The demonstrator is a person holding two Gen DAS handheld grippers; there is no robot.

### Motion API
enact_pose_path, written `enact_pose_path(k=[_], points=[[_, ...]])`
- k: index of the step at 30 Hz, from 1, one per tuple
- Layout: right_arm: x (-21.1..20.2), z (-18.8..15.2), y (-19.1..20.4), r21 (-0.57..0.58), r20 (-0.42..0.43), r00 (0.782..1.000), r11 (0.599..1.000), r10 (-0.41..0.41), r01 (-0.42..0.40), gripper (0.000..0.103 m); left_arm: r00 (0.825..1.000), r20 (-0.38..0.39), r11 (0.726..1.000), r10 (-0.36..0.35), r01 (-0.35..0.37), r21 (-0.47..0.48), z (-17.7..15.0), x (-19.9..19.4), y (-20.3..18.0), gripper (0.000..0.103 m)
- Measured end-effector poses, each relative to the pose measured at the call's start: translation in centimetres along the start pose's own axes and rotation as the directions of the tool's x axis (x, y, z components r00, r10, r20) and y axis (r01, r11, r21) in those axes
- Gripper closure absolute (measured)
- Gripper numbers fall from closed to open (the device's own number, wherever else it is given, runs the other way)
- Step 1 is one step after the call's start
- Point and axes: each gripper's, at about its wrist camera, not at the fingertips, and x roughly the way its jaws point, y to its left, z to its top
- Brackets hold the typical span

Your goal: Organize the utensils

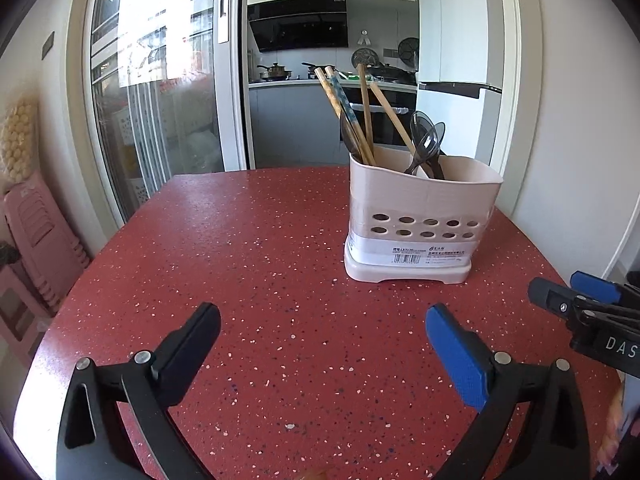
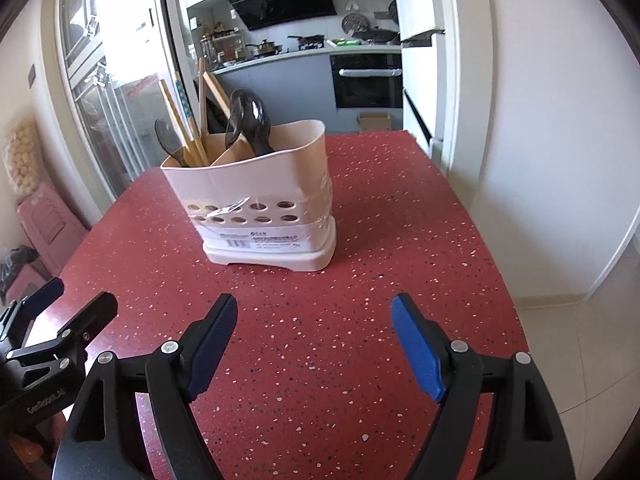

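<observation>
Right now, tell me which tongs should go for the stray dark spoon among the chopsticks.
Left, probably. That spoon stands in the holder's left compartment, the left tongs' side. Both tongs are open and empty.

Table: red surface with fine white and dark speckle. Utensil holder: pale pink-beige, two rows of oval holes, white barcode label near the base. Chopsticks: light wood, one with a blue patterned shaft. Spoons: translucent dark grey. Left gripper and right gripper: black frames, blue finger pads. Stools, far left: pink.
</observation>
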Motion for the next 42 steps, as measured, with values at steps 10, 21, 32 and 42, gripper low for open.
enact_pose_path(k=[10, 21, 32, 42], points=[[-0.9, -0.5, 0.0, 0.008, 0.137, 0.990, 0.999, -0.035, 0.035, 0.000, 1.000, 0.019, 0.999, 0.018, -0.017, -0.027, -0.6, 0.1, 0.0, 0.000], [-1.1, -1.1, 0.5, -0.037, 0.193, 0.976, 0.993, -0.099, 0.108, 0.000, 0.997, 0.053, 0.998, 0.051, -0.050, -0.030, -0.8, -0.1, 0.3, 0.000], [-1.3, -1.1, 0.2, -0.030, 0.189, 0.973, 0.989, -0.134, 0.142, 0.000, 0.997, 0.048, 0.998, 0.053, -0.052, -0.021, -0.9, 0.2, 0.1, 0.000], [-1.3, -1.1, 0.2, -0.031, 0.187, 0.974, 0.990, -0.130, 0.138, 0.000, 0.998, 0.045, 0.999, 0.047, -0.046, -0.019, -0.9, 0.1, 0.0, 0.000]])
